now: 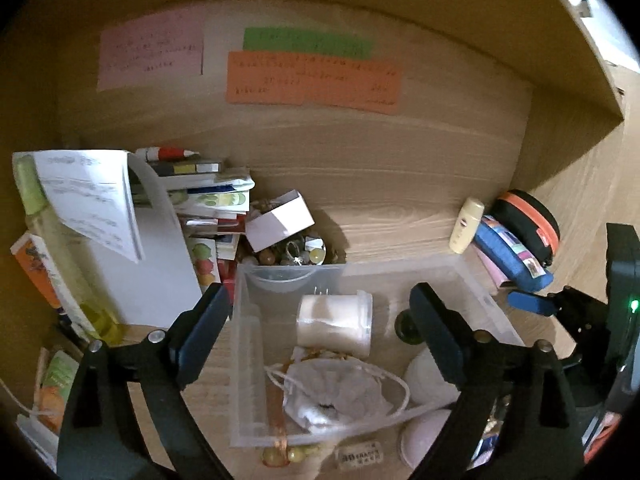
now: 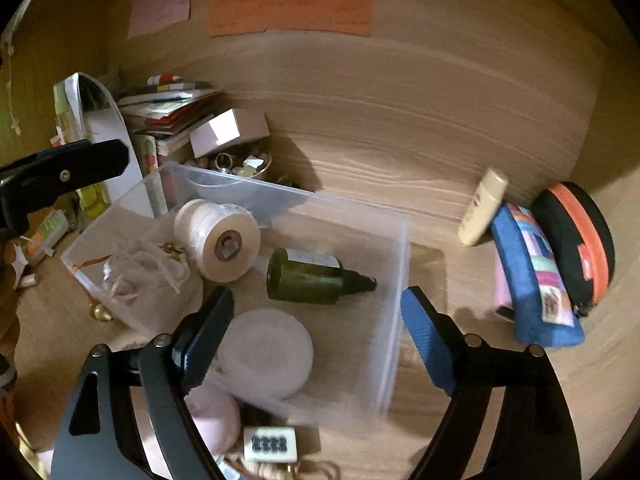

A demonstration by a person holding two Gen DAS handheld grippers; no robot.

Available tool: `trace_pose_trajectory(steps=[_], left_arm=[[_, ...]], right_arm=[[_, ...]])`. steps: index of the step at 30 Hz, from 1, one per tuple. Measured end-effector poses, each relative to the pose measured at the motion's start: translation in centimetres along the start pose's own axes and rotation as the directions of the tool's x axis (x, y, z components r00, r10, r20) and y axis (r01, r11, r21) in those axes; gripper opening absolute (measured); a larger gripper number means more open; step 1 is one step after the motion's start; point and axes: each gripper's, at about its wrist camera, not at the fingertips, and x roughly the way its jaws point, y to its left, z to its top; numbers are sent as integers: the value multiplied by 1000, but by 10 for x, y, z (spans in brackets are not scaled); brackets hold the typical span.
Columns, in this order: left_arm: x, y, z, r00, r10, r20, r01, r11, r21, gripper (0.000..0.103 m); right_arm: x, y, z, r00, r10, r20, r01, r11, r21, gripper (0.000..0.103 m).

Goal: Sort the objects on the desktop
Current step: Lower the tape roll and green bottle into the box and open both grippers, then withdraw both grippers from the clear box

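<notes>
Clear plastic forms the rectangular storage bin on the wooden desk; inside lie a dark green glass dropper bottle, a cream thread spool and a white drawstring pouch. The left gripper and the right gripper both hang wide apart above it, holding nothing.

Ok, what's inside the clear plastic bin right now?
In the clear bin: a white spool, a dark green bottle lying down, a white drawstring pouch and a round pale pad. Whatever lies under the pouch is covered.
</notes>
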Motion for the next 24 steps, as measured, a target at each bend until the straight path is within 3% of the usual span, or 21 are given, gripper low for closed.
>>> trace_pose_trajectory(steps=[10, 24], left_arm=[[-35, 0, -27, 1000, -3, -3, 3, 1000, 29, 100], [-49, -17, -89, 995, 9, -104, 3, 994, 108, 100]], right_arm=[[-52, -22, -29, 999, -19, 46, 17, 999, 49, 89], [-94, -15, -90, 997, -52, 49, 52, 999, 7, 91]])
